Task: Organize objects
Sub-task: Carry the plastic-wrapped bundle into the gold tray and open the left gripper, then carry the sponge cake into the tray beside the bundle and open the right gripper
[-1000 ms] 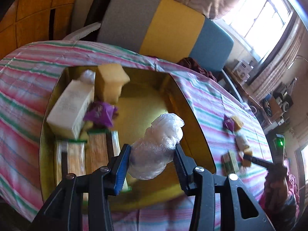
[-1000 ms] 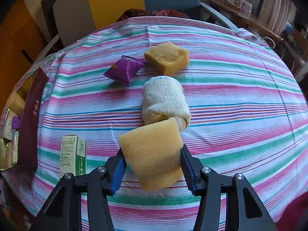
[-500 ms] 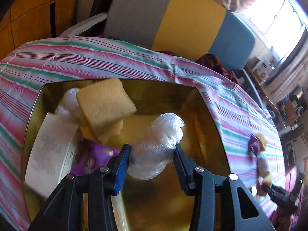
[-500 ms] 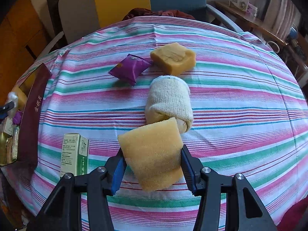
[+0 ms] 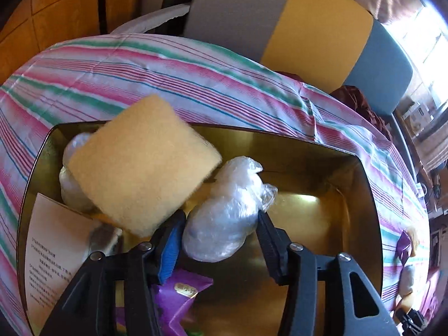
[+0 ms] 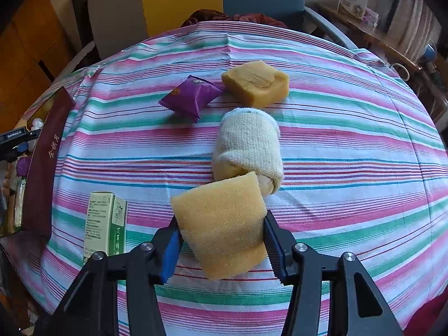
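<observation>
Your left claw (image 5: 221, 232) has just been opening up, and the plastic bag (image 5: 226, 212) sits loose between the fingers now: the blue pad on the left stands off it, and the black finger on the right looks to be only just at its crinkled edge. The bag is a scrunched-up ball of clear, shiny film, whitish where the light hits it. It's down inside the gold box (image 5: 322, 173), right beside a yellow sponge (image 5: 145, 173) that leans tilted over another clear bag. A white printed box (image 5: 53, 240) and a purple wrapper (image 5: 182, 294) are in there too.

Your right claw (image 6: 221, 240) is clamped on a second yellow sponge (image 6: 224, 224), porous and squarish, held above the striped tablecloth (image 6: 350, 145). On the cloth beyond it are a rolled cream towel (image 6: 249, 142), another purple wrapper (image 6: 193, 98), a tan block (image 6: 256, 82) and a small green carton (image 6: 105, 221).
</observation>
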